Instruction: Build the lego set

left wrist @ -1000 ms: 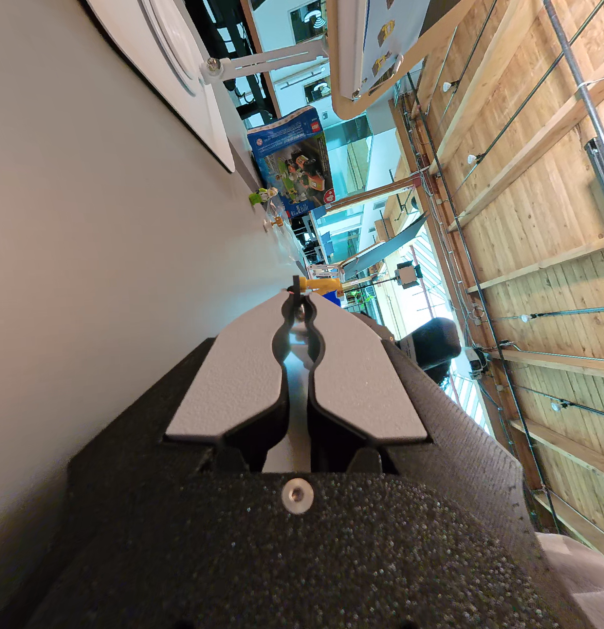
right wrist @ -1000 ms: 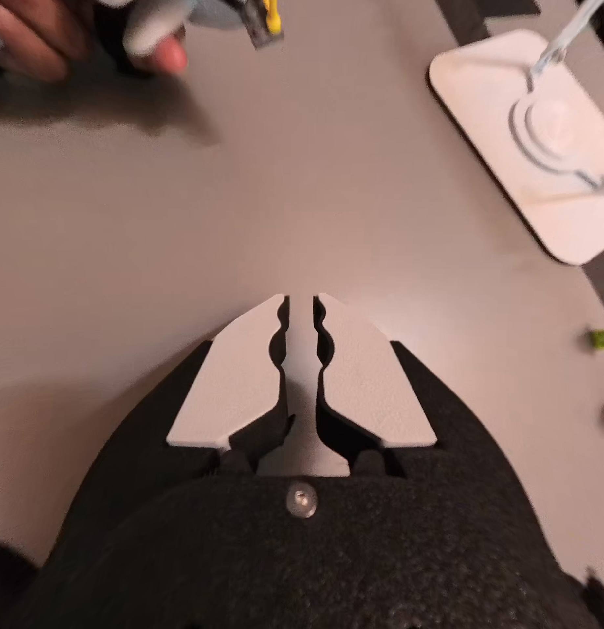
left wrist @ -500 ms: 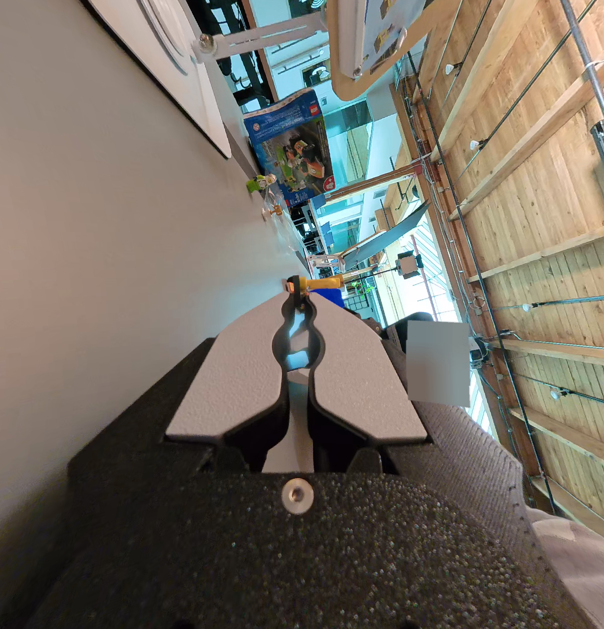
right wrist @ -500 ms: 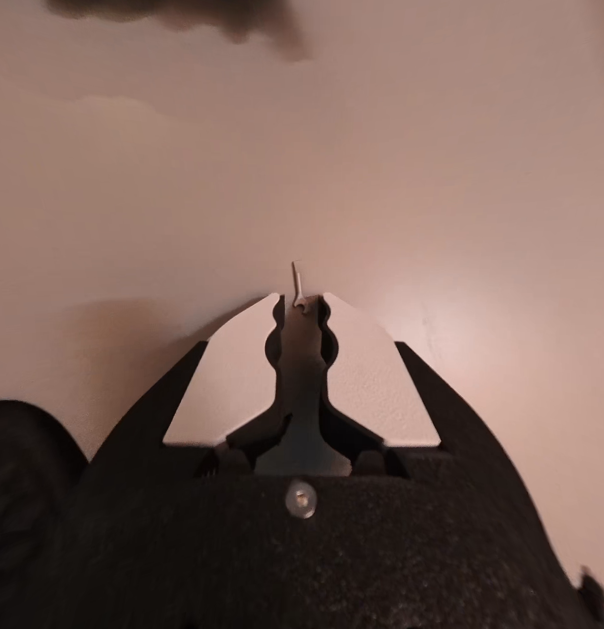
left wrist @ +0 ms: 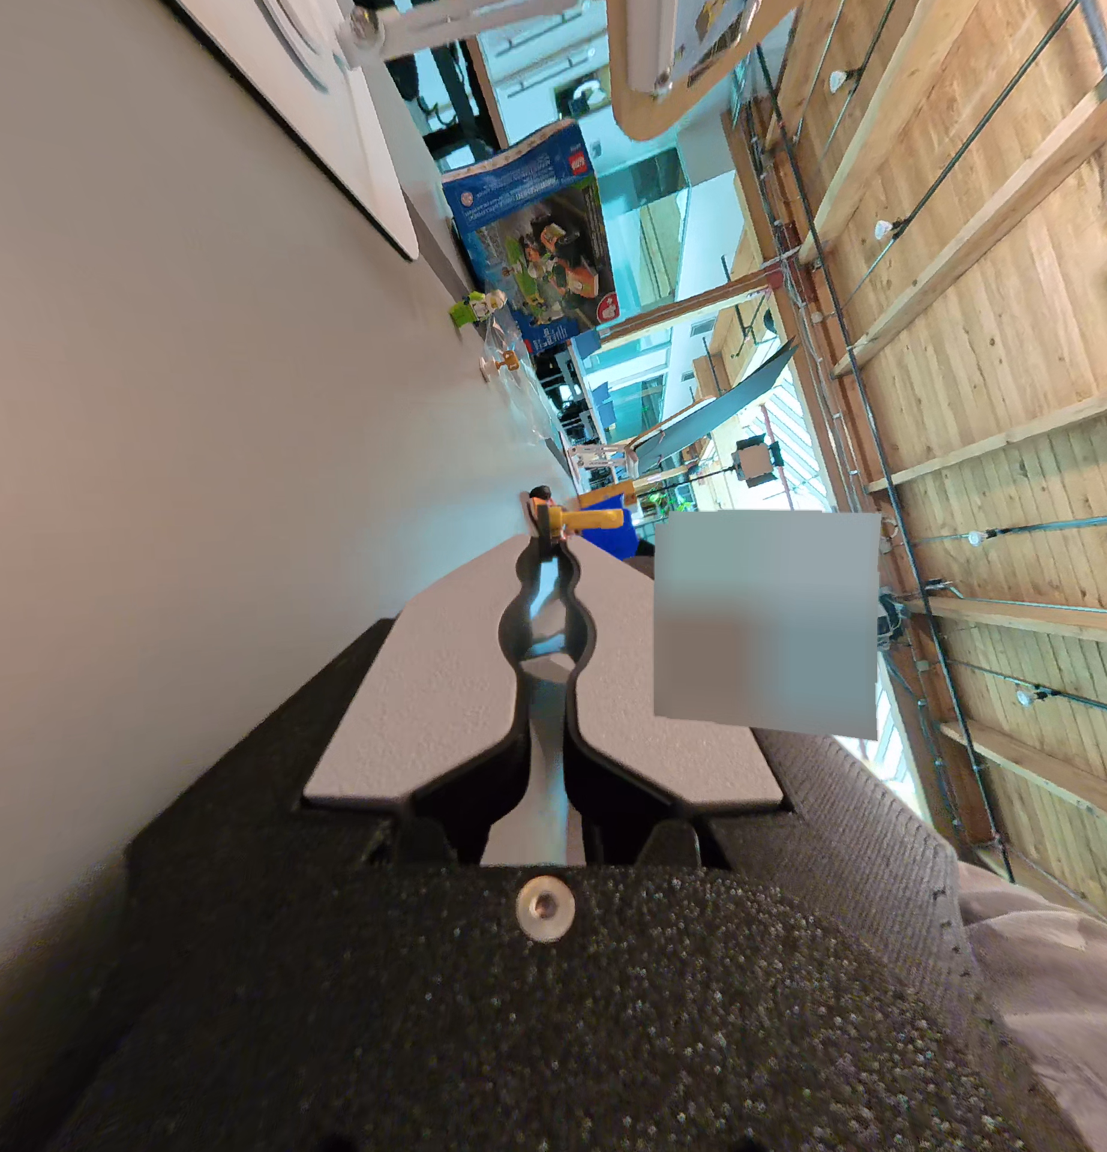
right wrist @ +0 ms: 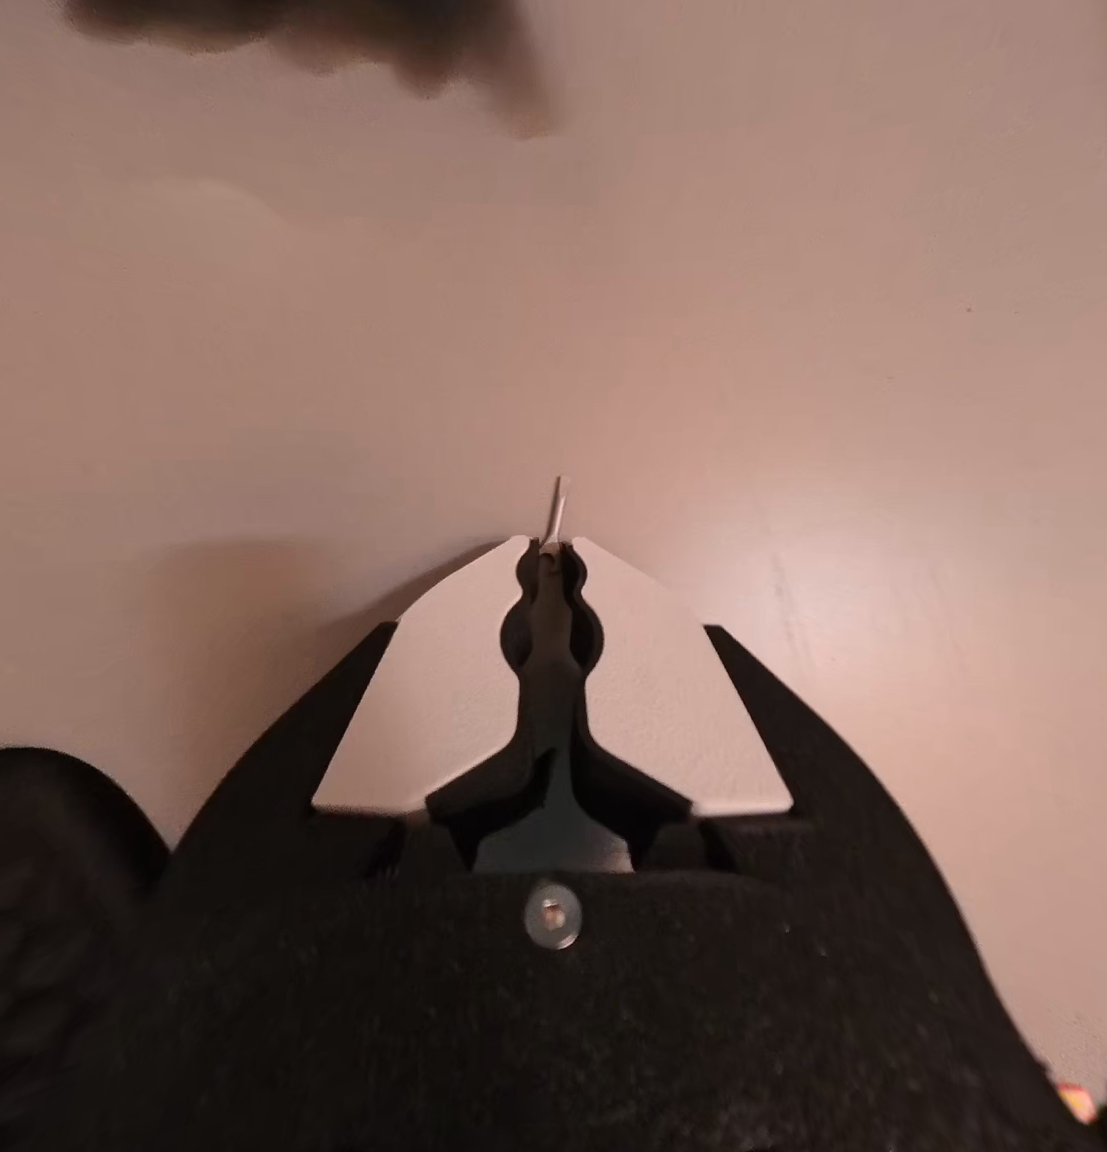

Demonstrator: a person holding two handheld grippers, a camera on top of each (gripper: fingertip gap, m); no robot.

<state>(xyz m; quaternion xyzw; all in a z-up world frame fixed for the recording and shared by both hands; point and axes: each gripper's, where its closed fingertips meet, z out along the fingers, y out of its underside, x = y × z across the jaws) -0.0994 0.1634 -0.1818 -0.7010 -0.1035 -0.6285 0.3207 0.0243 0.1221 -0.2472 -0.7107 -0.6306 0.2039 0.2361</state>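
My left gripper (left wrist: 547,543) is rolled on its side, with the grey table (left wrist: 195,467) standing as a wall on the left. It is shut on a small lego assembly (left wrist: 560,517), a dark part with a yellow piece sticking out to the right past the tips. My right gripper (right wrist: 549,546) points down at the table (right wrist: 787,312), close above it. It is shut on a thin grey lego piece (right wrist: 557,508) that pokes out ahead of the tips.
In the left wrist view, a blue lego box (left wrist: 532,230) stands at the far table edge. A green and white minifigure (left wrist: 476,307), a small white and orange piece (left wrist: 498,363) and a clear bag (left wrist: 526,399) lie near it. A white stand base (left wrist: 326,124) lies farther back. The left gripper's tips are roughly 15 cm from the right gripper's.
My right gripper has dropped close to the table and gone from slightly open and empty to shut on the thin grey piece. My left gripper has turned slightly, still holding the yellow and dark assembly.
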